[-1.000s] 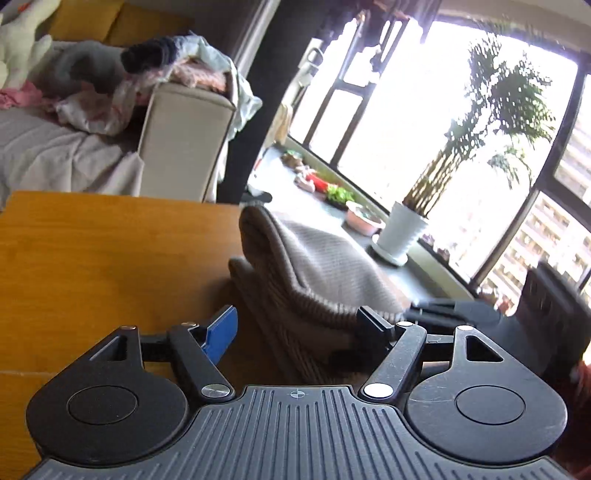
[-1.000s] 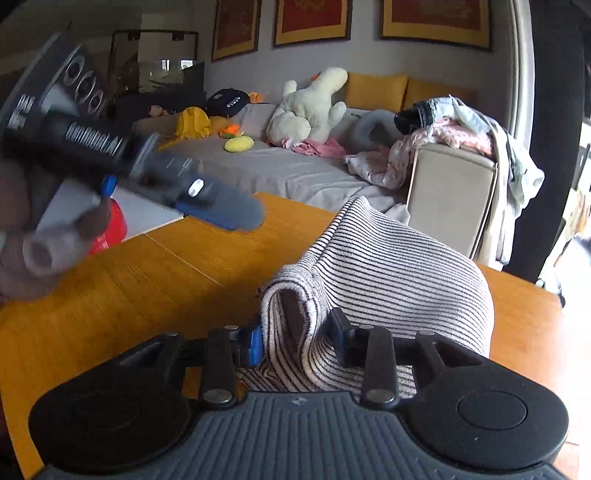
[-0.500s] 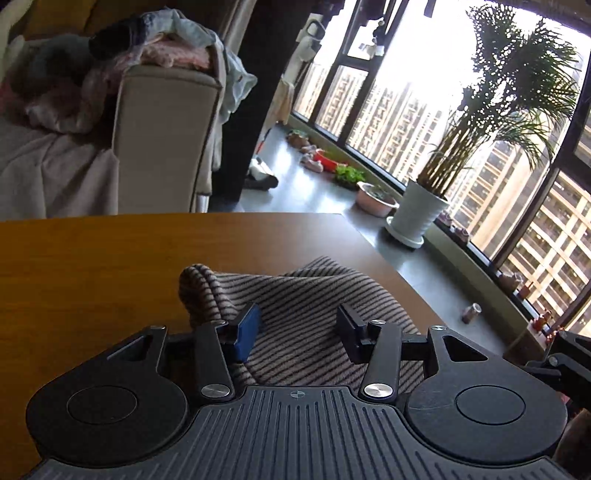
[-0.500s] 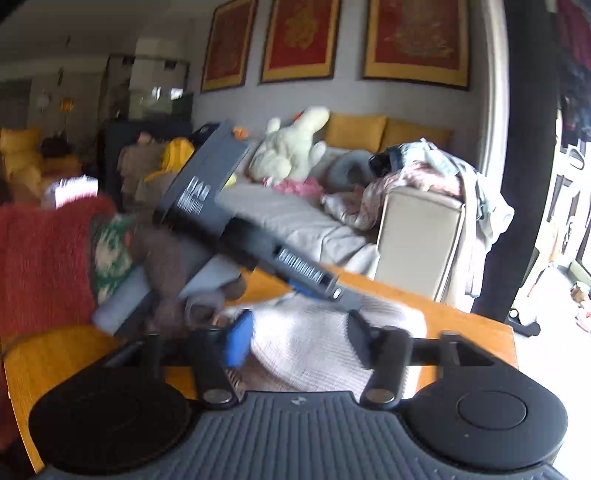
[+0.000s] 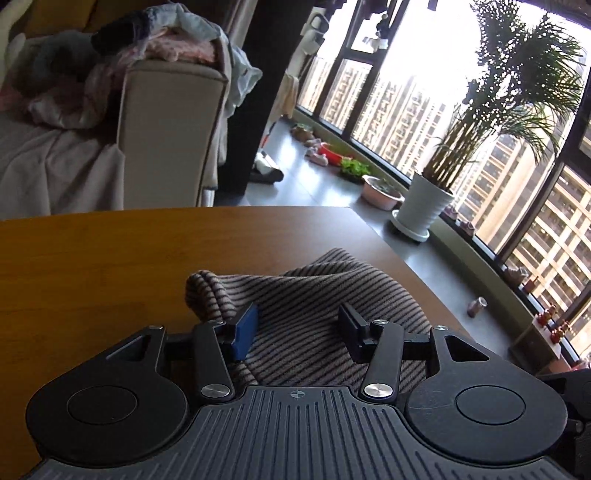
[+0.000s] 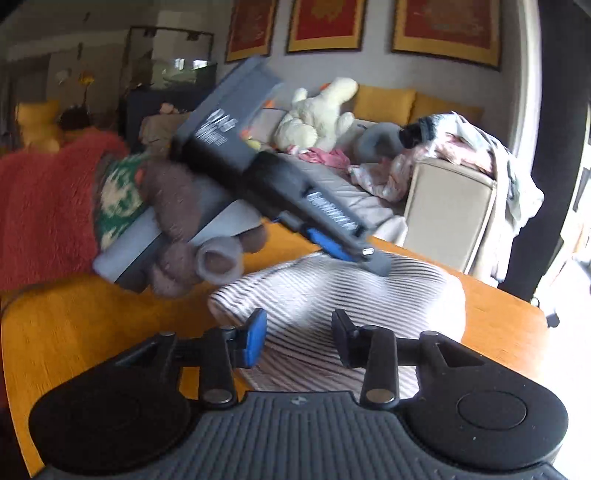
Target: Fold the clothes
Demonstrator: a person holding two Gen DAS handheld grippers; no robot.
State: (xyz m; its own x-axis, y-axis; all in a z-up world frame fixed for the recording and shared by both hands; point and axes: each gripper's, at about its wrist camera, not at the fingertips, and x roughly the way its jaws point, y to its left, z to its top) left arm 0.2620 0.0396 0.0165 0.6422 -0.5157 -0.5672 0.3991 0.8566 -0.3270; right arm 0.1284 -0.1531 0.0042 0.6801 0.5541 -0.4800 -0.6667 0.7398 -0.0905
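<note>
While the striped sweater [image 5: 314, 295] lies bunched on the wooden desk [image 5: 92, 266] at lower centre, left claw [image 5: 297, 330] just narrowed yet parted over it, gripping nothing, right claw [image 6: 297, 338] widening, also loose above the cloth.

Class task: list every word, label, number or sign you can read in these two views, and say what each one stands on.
None can be read.
White lettering along the left gripper, whose jaws have just been closing with the striped cloth between them: motion-blurred.
White label on its body: blurred.
Gold figures in the wall frames: too blurred.
</note>
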